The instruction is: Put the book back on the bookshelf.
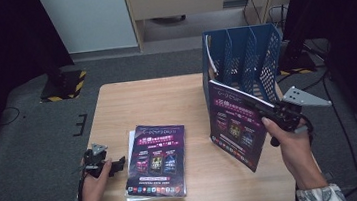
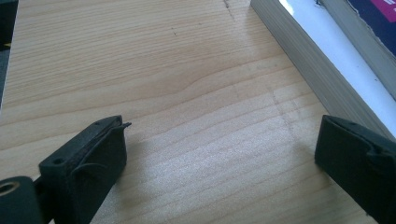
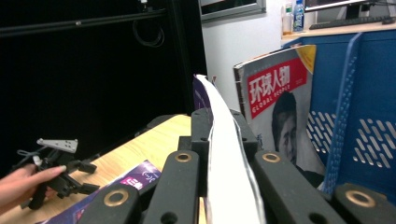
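The right gripper [image 1: 263, 105] clamps a purple magazine [image 1: 234, 122] edge-on between its closed jaws, just before the blue file rack [image 1: 242, 56]. The left gripper [image 1: 117, 163] rests with jaws wide apart on the table [image 1: 166, 97], beside the magazine stack [image 1: 156, 160], nothing between them.

The left tool [image 1: 118, 164] rests low near the tabletop's [image 1: 166, 97] left edge, jaws spread wide with nothing between them. The right tool [image 1: 262, 105] is raised, jaws clamped tight, gripped by the right hand [image 1: 291, 141].

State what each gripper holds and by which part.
The right gripper is shut on the purple glossy magazine, pinching its upper right edge beside the blue mesh file rack. The left gripper is open over the wooden table, holding nothing.
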`<state>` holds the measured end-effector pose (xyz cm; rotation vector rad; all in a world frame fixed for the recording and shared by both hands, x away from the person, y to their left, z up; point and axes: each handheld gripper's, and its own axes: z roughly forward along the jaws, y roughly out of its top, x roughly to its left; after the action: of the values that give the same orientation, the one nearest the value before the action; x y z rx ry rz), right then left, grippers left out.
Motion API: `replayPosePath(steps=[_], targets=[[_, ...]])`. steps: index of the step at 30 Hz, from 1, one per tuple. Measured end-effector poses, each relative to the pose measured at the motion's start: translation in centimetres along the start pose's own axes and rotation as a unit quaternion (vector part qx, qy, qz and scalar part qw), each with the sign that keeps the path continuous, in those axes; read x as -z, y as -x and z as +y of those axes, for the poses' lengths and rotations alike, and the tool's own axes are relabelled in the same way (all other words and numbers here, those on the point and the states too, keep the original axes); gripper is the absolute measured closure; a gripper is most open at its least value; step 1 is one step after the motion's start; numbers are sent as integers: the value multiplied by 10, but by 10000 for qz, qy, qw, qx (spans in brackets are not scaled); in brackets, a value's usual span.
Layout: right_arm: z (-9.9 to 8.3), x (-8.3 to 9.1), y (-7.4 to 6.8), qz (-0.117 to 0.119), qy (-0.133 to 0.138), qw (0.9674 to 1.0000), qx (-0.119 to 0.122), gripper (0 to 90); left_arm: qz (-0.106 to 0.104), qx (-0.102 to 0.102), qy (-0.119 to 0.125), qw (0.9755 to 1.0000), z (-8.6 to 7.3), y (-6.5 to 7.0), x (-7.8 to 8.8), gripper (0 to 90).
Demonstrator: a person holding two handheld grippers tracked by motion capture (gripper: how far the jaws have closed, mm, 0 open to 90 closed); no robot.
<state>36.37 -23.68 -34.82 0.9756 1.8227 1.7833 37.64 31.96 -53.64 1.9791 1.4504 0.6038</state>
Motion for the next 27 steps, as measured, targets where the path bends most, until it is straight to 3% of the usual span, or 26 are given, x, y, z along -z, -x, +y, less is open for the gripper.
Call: replayPosePath(steps=[11,27], targets=[[21,23,8,-164,113,9998,-26,842,5,3,-2,10000,0,1,0,13],[58,30,11,-134,301,9994,-120,842,7,6,-4,10000,0,1,0,12]])
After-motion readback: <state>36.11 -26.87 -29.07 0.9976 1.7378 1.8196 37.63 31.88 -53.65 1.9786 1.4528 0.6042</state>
